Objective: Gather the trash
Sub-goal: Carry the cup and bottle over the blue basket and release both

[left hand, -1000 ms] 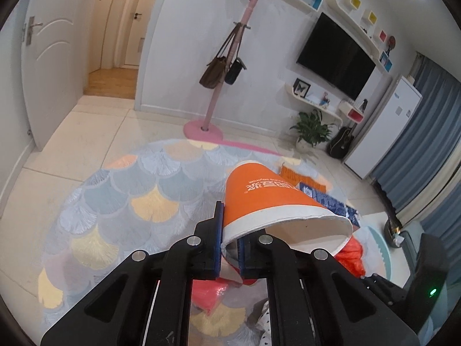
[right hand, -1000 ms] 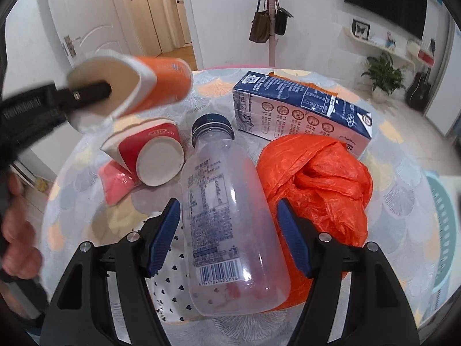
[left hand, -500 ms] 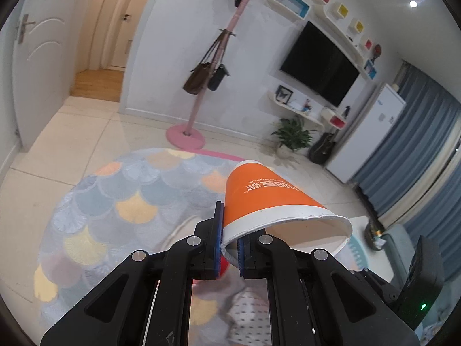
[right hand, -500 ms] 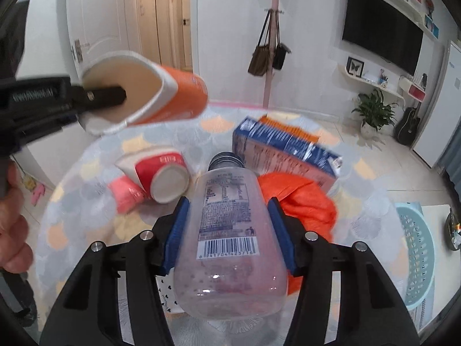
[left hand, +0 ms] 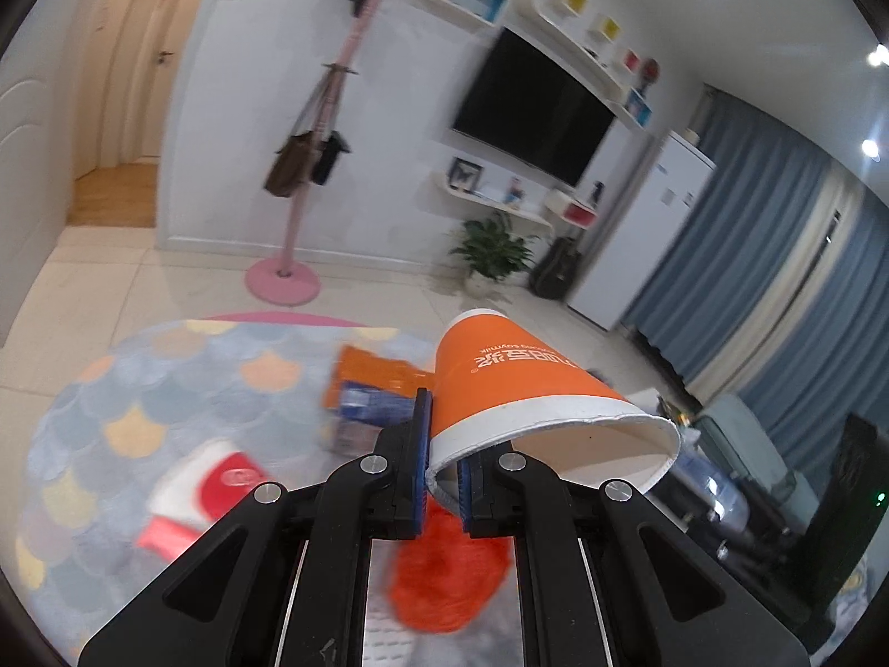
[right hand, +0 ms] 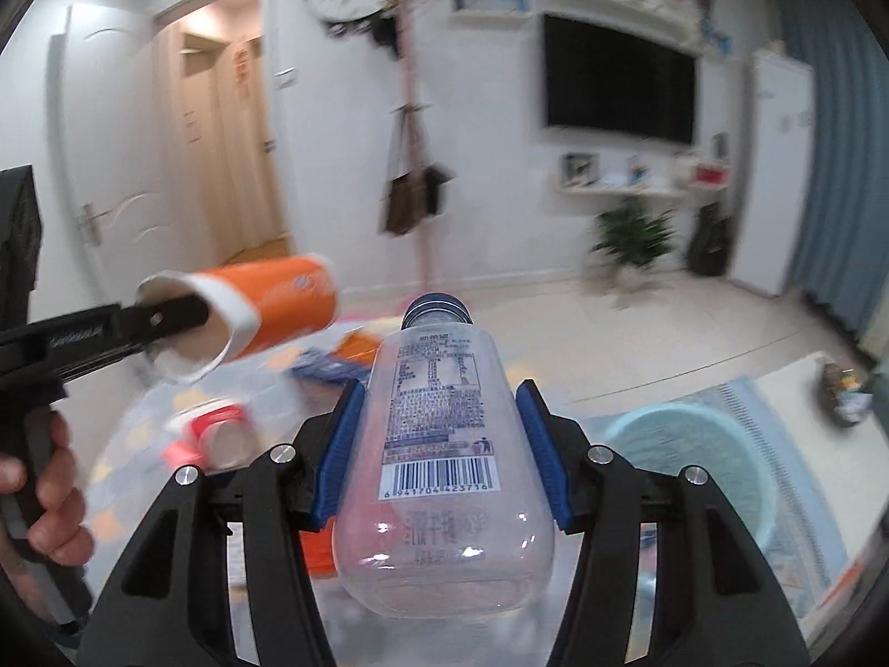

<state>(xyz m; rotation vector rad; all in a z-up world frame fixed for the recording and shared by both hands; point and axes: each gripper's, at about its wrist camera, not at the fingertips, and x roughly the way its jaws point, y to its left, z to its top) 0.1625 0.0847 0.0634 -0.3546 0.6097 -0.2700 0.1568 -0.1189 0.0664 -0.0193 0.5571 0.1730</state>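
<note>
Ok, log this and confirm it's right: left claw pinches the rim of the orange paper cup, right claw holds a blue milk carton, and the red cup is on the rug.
One error: the right claw holds a clear plastic bottle with a dark cap, as the right wrist view shows, not the milk carton, which lies on the rug. The left claw does pinch the orange paper cup by its rim, and the red cup is on the rug.

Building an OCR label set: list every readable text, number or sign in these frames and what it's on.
"6941704423716": under the barcode on the clear plastic bottle held in the right gripper.
"soymilk": upside down on the orange paper cup pinched in the left gripper; its white characters are unclear.
Bottle's fine print, red cup logo, blue carton: too blurred.
</note>
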